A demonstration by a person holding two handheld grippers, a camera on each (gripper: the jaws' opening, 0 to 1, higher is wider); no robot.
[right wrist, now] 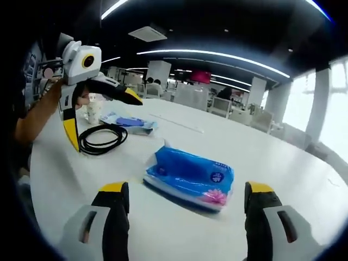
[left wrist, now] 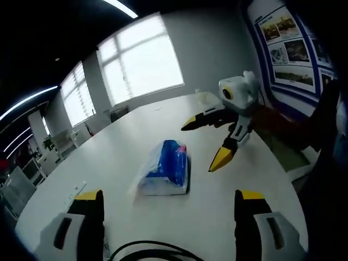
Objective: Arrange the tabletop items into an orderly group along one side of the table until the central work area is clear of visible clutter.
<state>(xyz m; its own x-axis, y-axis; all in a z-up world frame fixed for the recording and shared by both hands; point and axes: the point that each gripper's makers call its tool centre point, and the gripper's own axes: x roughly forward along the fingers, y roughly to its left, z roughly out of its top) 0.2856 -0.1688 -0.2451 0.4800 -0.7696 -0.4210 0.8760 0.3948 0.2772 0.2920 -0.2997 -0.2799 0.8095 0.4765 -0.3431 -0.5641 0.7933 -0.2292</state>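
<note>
My left gripper and right gripper both gape wide, holding nothing; the blue plastic tissue pack lies mid-table between them, its label unreadable, the white tabletop bare around it

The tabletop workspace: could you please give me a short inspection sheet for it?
Surface: white table, largely bare.
Job's things: blue plastic tissue pack lying mid-table; flat blue-and-white packet and small white cup behind it.
Clutter: nothing seen beyond these.
Grippers: left gripper open above the cable; right gripper open beside the pack.
Cables: coiled black cable on the table.
Surroundings: bright windows, wall posters.
</note>
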